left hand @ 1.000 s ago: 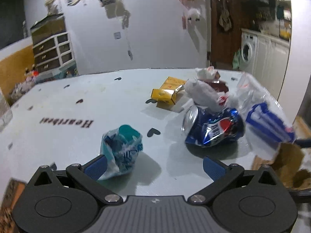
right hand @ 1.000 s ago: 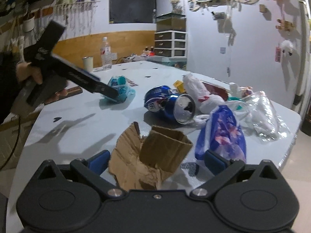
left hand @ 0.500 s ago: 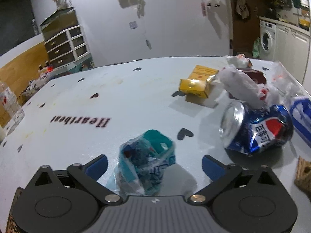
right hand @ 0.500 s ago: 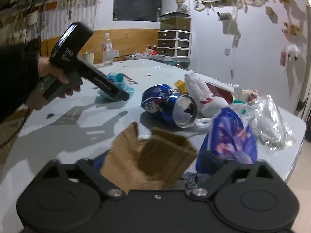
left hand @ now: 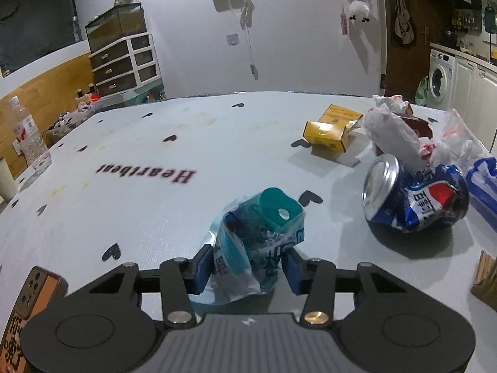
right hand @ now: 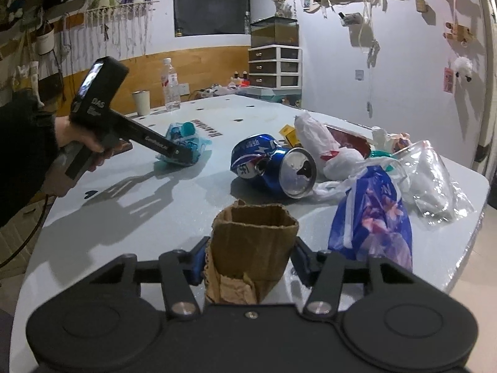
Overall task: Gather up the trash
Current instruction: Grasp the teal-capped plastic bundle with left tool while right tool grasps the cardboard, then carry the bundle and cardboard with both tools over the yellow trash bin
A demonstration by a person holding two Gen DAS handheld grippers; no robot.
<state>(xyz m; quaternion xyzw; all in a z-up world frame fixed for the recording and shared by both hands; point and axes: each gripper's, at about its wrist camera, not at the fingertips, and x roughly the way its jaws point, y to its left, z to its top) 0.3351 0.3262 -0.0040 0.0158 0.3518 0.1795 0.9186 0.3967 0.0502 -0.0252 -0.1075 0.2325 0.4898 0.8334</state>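
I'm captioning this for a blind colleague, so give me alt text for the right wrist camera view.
The right gripper has its jaws closed on a crumpled brown cardboard piece at the near edge of a white table. Beyond lie a crushed blue can and plastic bags; at left, the left gripper grips a teal wrapper.
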